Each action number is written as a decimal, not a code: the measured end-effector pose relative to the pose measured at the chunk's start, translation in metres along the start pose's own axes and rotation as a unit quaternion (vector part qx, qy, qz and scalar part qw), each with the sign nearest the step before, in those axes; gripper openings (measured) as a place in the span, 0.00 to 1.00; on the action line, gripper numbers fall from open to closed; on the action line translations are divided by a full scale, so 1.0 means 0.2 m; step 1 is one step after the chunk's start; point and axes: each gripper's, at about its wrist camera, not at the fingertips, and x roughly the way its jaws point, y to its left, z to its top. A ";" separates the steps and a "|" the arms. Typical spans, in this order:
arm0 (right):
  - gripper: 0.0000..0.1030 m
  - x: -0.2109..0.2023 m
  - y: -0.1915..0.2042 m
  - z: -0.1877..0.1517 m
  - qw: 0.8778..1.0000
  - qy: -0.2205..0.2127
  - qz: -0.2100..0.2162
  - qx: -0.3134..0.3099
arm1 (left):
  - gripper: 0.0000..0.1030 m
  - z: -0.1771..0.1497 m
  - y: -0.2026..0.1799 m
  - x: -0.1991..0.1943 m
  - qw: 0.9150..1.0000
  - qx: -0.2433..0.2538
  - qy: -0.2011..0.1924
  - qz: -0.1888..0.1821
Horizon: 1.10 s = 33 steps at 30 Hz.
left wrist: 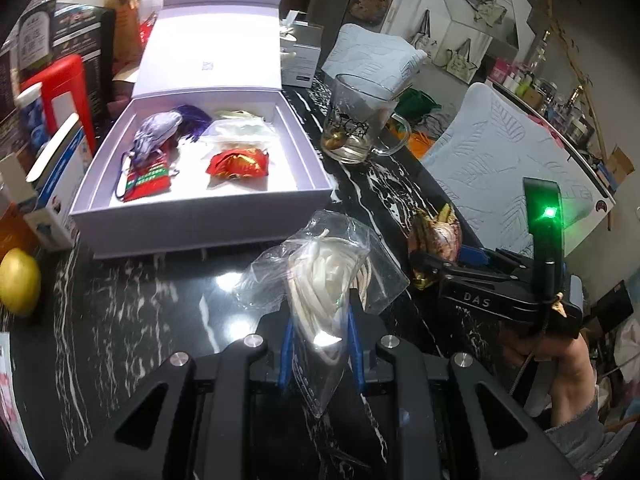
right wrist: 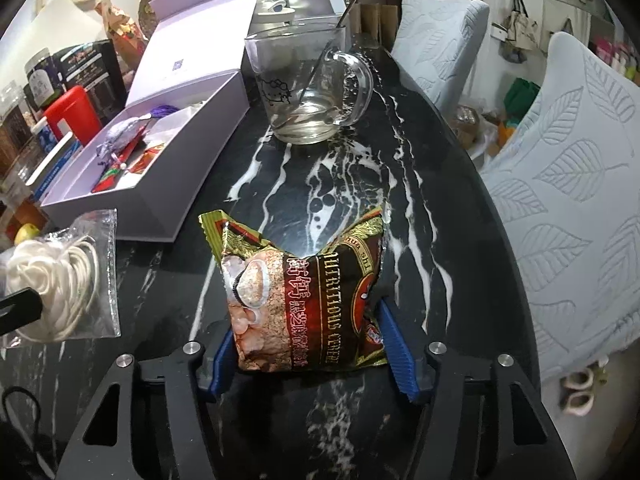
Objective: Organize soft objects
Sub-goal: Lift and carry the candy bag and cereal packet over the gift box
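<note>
Spanning both views: black marble table [right wrist: 420,184] with white veining, chairs with pale leaf-quilted covers [right wrist: 568,184] along its far side.

Lavender gift box [left wrist: 200,216], lid standing open, sits on the table's left part. Inside: red foil packet [left wrist: 238,164], red woven pouch [left wrist: 146,182], grey-lilac pouch [left wrist: 154,134], purple tassel, clear bags toward the back.

Glass mug [right wrist: 308,92] with a little liquid and a spoon stands just right of the box.

Cereal packet [right wrist: 304,300], dark red and gold, lies on the table between the blue pads of the right gripper [right wrist: 316,344]. Pads touch both side edges and the packet bulges: pinching it, no earlier frame to compare.

Left gripper [left wrist: 320,332] pressed tight on a clear plastic bag of coiled white cord [left wrist: 324,276], held above the table just in front of the box.

Yellow lemon [left wrist: 18,280] at the left edge.
</note>
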 end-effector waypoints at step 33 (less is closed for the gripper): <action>0.50 -0.51 0.48 -0.39 0.995 -0.057 0.084 -0.006 | 0.22 -0.29 0.12 -0.42 0.999 0.016 -0.052 -0.006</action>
